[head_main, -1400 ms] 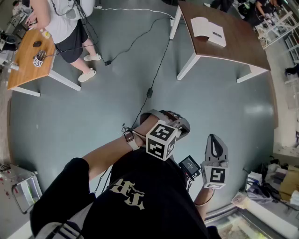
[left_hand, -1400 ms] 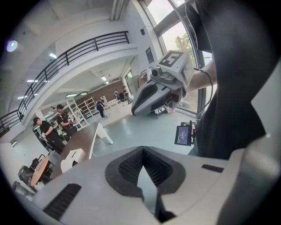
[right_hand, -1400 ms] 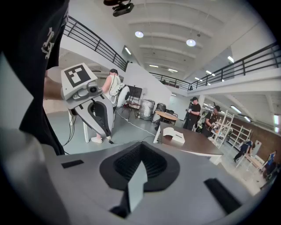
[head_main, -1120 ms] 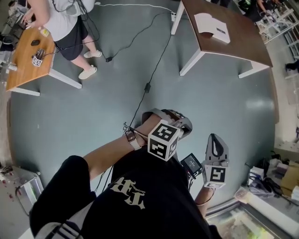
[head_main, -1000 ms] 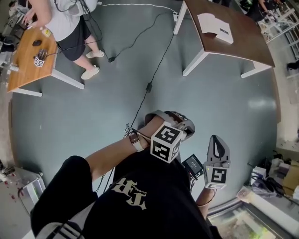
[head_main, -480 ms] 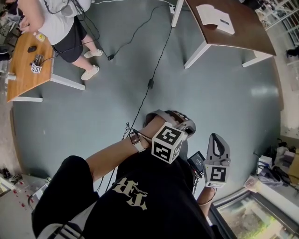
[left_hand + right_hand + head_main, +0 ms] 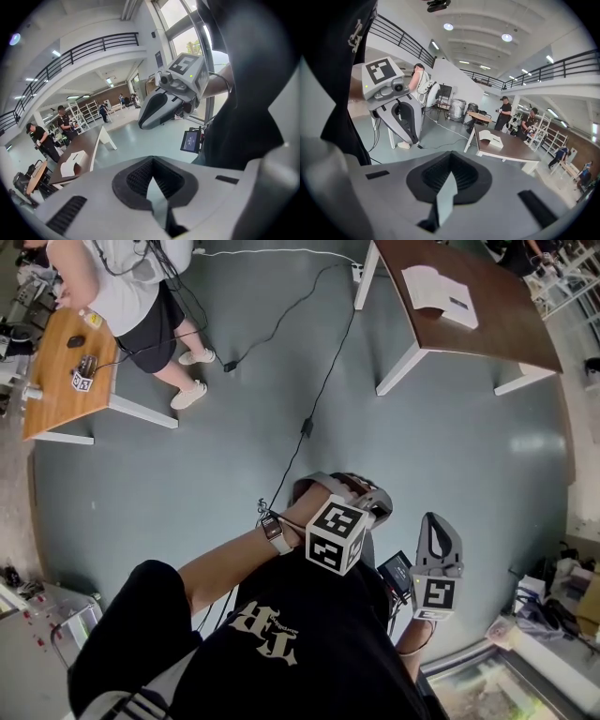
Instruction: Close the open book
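The open book (image 7: 439, 292) lies with white pages up on a dark brown table (image 7: 487, 324), far off at the head view's top right. It also shows small in the left gripper view as the book (image 7: 74, 162) and in the right gripper view as the book (image 7: 491, 138). My left gripper (image 7: 339, 486) and right gripper (image 7: 436, 519) hang close to my torso above the grey floor, far from that table. The left gripper's (image 7: 152, 183) jaws are shut with nothing in them. So are the right gripper's (image 7: 449, 180).
A person in a white top (image 7: 141, 296) stands at a light wooden table (image 7: 61, 381), upper left. A black cable (image 7: 309, 399) runs over the floor towards the dark table. Clutter (image 7: 553, 587) lines the right wall. A small screen (image 7: 398, 570) hangs at my waist.
The head view has shifted: the dark table and book sit a little further right in the picture, and both grippers sit slightly lower. Both stay shut near my torso.
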